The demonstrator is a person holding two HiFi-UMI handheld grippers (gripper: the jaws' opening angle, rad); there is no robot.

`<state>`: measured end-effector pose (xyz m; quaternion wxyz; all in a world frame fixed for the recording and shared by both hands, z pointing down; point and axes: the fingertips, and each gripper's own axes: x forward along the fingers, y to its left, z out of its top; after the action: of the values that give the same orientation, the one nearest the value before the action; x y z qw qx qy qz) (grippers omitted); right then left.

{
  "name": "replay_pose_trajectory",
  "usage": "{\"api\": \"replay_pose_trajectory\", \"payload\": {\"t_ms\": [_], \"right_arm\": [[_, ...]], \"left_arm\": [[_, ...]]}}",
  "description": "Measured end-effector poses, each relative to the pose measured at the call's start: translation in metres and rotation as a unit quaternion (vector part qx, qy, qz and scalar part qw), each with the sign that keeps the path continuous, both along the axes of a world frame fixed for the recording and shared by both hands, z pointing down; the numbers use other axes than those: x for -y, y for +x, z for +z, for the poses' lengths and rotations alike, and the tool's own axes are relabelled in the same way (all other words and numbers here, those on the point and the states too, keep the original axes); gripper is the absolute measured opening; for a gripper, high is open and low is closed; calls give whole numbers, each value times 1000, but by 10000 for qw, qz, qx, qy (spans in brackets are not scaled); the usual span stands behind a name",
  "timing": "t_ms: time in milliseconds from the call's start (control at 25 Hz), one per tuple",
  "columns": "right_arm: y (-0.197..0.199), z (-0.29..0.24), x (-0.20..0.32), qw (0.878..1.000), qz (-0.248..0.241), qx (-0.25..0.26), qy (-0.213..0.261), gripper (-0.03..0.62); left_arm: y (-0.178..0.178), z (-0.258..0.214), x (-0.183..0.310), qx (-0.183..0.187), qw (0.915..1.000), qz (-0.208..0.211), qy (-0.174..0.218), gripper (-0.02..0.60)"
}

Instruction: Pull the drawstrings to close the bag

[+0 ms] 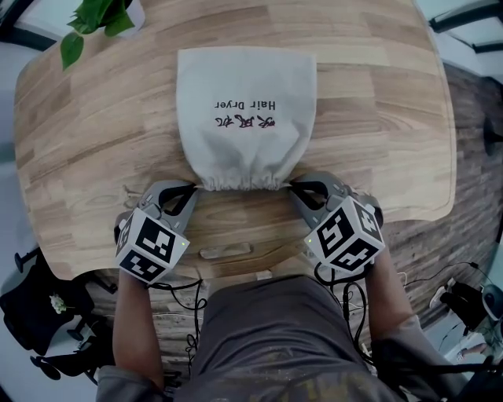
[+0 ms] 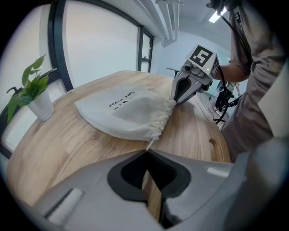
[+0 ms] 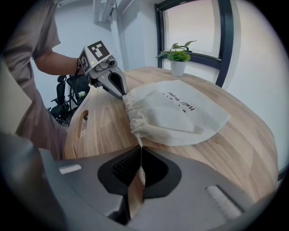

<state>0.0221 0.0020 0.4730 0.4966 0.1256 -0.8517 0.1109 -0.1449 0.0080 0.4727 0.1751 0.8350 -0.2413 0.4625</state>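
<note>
Left gripper (image 1: 191, 188) and right gripper (image 1: 295, 187) sit near the front edge of the table (image 1: 377, 118), each with jaws pinched together on a drawstring (image 3: 137, 140) end. Between them is the gathered mouth of the bag (image 1: 246, 110), which lies flat mid-table. Plant (image 1: 94, 20) at far left edge.

2 claws (image 1: 194, 188) (image 1: 293, 187), 2 drawstrings (image 2: 150, 145) (image 3: 139, 141), 1 bag (image 1: 246, 118), 1 plant (image 1: 94, 20), 1 tbl (image 1: 86, 157).

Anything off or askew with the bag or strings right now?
Nothing stands out. The bag lies flat and straight on the table, its mouth evenly gathered. The left gripper and right gripper are each shut on a drawstring at the mouth's two corners.
</note>
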Motion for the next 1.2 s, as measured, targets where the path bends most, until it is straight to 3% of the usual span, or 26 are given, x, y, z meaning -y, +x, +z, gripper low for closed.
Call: {"api": "replay_pose_trajectory", "payload": {"t_ms": [680,1200], "right_arm": [[37,0,0,9999,100,-92,-71,35],[38,0,1,9996,264,-87,-31,35]], "left_arm": [[-4,0,0,-54,10000,-24,-30,5],[-4,0,0,-2,10000,-10,67,6]]}}
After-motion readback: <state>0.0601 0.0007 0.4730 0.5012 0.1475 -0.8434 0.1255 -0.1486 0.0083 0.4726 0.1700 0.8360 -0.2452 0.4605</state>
